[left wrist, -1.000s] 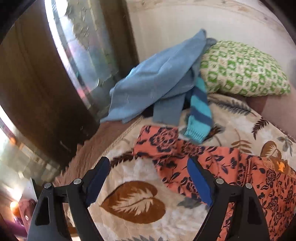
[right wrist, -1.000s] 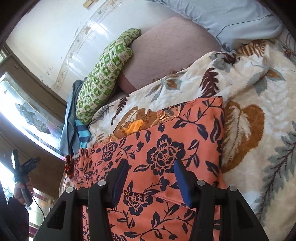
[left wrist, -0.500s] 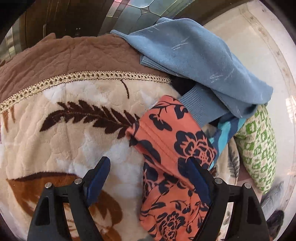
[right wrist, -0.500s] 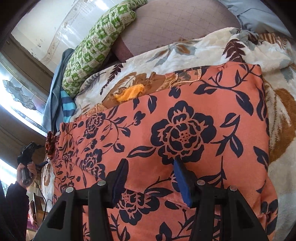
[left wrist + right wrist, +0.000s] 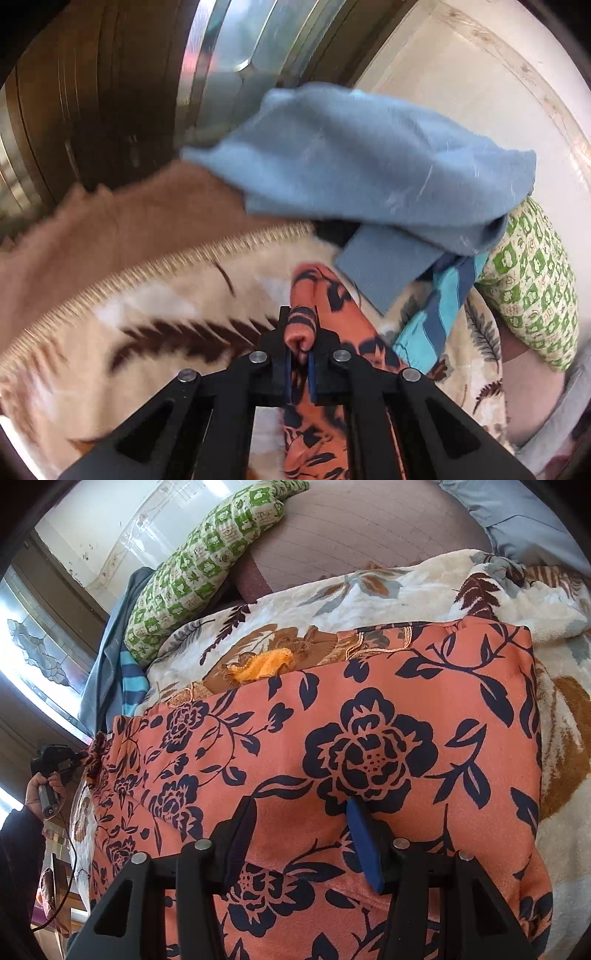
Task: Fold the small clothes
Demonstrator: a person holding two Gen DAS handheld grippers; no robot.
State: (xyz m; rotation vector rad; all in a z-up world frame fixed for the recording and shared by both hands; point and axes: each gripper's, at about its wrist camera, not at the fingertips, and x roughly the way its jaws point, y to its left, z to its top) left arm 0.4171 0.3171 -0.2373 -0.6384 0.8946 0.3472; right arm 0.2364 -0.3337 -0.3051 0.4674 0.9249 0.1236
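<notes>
The orange floral garment [image 5: 369,738] lies spread across the leaf-patterned blanket [image 5: 554,602] on the bed. The left gripper [image 5: 300,347] has just clamped its fingers [image 5: 286,363] on a bunched end of this cloth, a roll of fabric pinched between the blue pads. The right gripper [image 5: 299,834] hangs over the wide middle of the garment with its fingers [image 5: 364,843] parted, cloth below and between them, nothing gripped. Farther off, a blue sweater [image 5: 369,155] lies over a striped teal piece [image 5: 439,306], just beside a green patterned pillow [image 5: 532,280].
</notes>
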